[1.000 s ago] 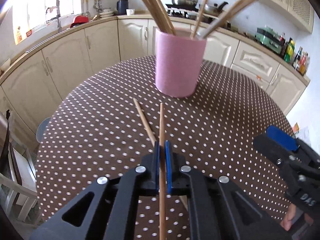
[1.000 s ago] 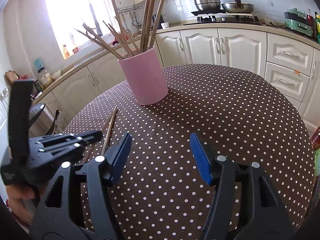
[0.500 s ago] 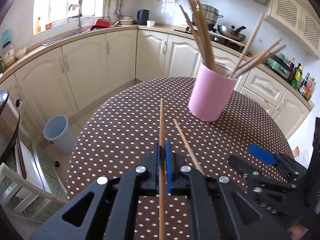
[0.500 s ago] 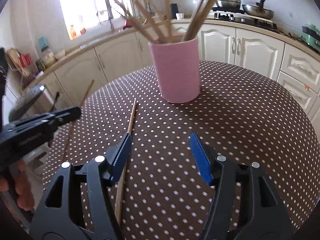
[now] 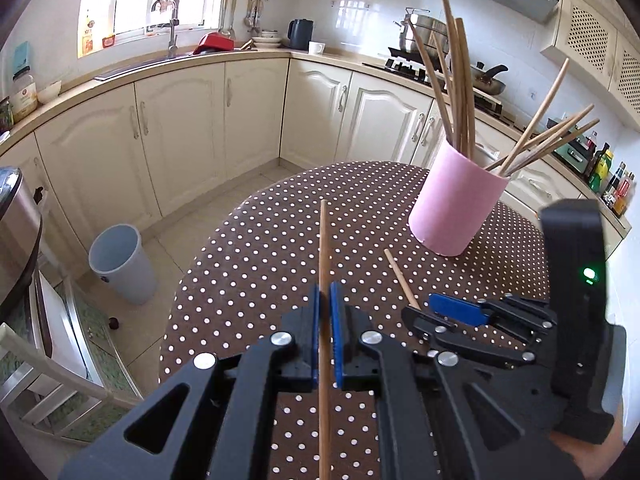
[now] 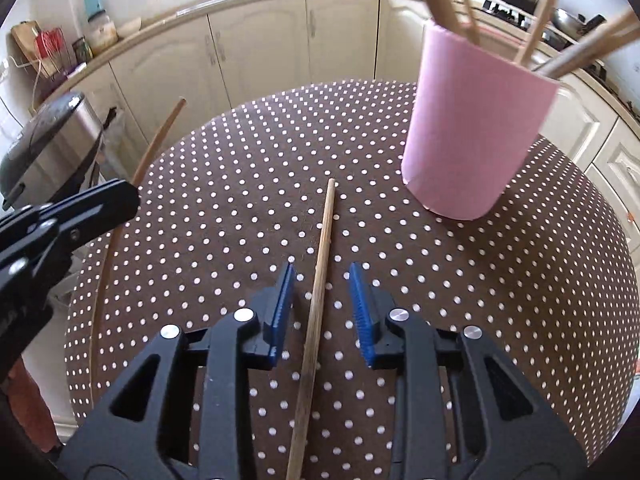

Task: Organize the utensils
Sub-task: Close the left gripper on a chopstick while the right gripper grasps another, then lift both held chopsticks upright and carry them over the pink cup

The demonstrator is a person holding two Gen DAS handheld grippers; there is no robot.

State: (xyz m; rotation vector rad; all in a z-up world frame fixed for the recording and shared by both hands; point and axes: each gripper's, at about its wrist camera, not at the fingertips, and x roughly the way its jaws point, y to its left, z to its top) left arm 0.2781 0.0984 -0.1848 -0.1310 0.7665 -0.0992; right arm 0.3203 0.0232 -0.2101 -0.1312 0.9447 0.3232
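My left gripper (image 5: 325, 300) is shut on a wooden chopstick (image 5: 323, 248) and holds it above the table's left edge; this chopstick also shows in the right wrist view (image 6: 156, 148). A second chopstick (image 6: 320, 264) lies on the dotted tablecloth (image 6: 240, 184). My right gripper (image 6: 322, 280) is open, its blue pads on either side of that chopstick, not touching it. It shows in the left wrist view (image 5: 440, 312) over the lying chopstick (image 5: 400, 276). The pink holder (image 5: 456, 208), full of several chopsticks, stands beyond to the right and shows in the right wrist view (image 6: 476, 140).
Cream kitchen cabinets (image 5: 192, 128) run behind the round table. A grey waste bin (image 5: 120, 260) stands on the floor at left. A steel bin (image 6: 52, 148) is at the left in the right wrist view. A white chair (image 5: 40, 392) is at lower left.
My left gripper has lifted and swung left with its chopstick. My right gripper has moved over the lying chopstick and narrowed its jaws around it.
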